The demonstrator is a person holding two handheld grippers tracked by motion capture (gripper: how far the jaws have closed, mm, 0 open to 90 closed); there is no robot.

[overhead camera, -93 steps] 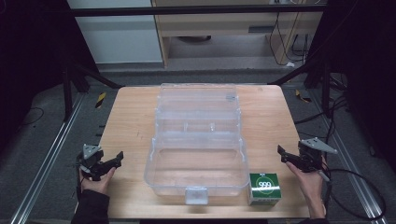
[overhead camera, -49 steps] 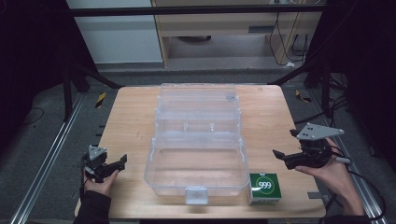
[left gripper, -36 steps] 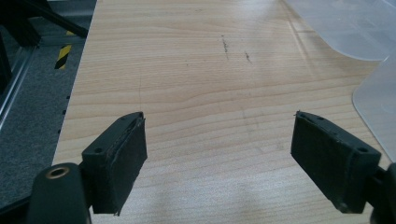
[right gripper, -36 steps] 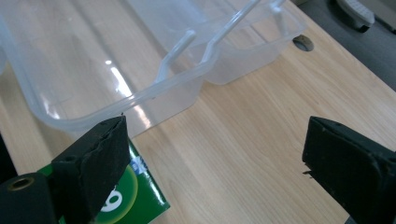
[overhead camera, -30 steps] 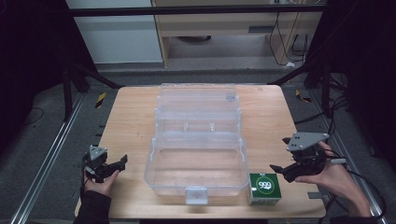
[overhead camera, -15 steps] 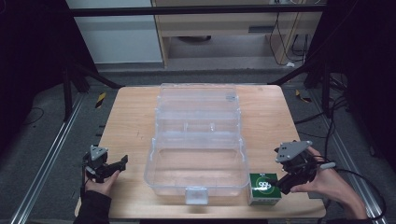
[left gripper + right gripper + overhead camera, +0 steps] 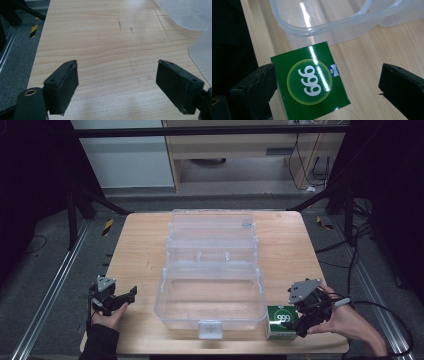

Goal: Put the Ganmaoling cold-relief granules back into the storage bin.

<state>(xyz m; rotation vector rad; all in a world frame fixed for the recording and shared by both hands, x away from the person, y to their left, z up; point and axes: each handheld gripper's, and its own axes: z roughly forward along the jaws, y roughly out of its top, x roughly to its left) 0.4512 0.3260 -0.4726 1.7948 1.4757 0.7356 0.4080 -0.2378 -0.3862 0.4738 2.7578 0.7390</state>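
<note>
We see the green box (image 7: 281, 321), printed with white digits on a pale round badge, standing on the wooden bench (image 7: 140, 250) near its front edge, just beside the front right corner of the clear plastic case (image 7: 212, 300). In the right gripper view that box (image 7: 310, 81) lies between the two black jaws: one jaw sits right at its edge, whether touching we cannot tell, while the other stands well apart from it with bare wood between. So our right gripper (image 7: 306, 312) is spread wide around the box rather than clamped on it, and its jaws have just been opening with the box between them. The case lies open, its lid folded back toward the far side of the bench, and its rounded rim (image 7: 337, 23) runs just beyond the box in the right gripper view. At the bench's front left corner our left gripper (image 7: 117, 300) is held in the left hand (image 7: 107, 317), well apart from the case; its jaws stand wide with only bare wood between them.
</note>
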